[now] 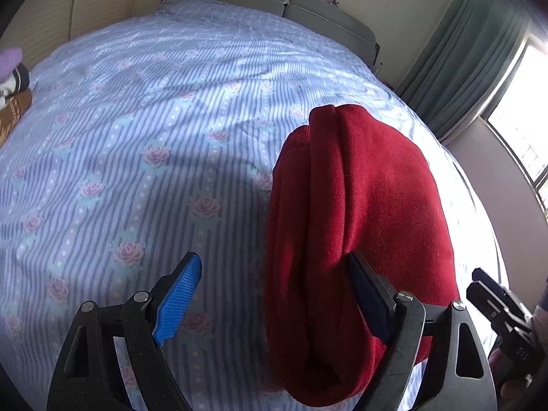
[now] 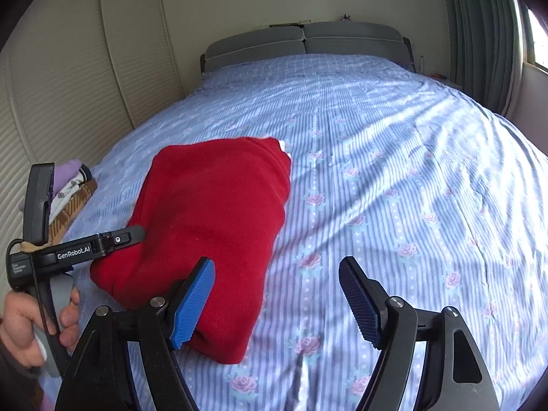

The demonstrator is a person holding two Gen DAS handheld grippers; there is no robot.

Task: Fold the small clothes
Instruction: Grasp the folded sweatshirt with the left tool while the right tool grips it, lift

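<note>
A red garment (image 1: 359, 222) lies folded into a thick bundle on the blue striped, rose-print bed sheet (image 1: 137, 137). My left gripper (image 1: 274, 303) stands open at the bundle's near end: its right finger (image 1: 370, 301) rests against the red cloth, and its left pad (image 1: 178, 304) is over bare sheet. In the right wrist view the red garment (image 2: 212, 226) sits left of centre. My right gripper (image 2: 275, 303) is open too, with its left pad (image 2: 191, 304) over the bundle's near corner and its right pad (image 2: 359, 301) over the sheet. Neither gripper pinches the cloth.
A small pile of other clothes (image 2: 72, 191) sits at the bed's left edge. A hand (image 2: 34, 322) holds the left tool's body (image 2: 73, 255). A grey headboard (image 2: 304, 44) stands at the far end, wardrobe doors (image 2: 68, 102) on the left, curtains (image 1: 462, 51) and a window on the right.
</note>
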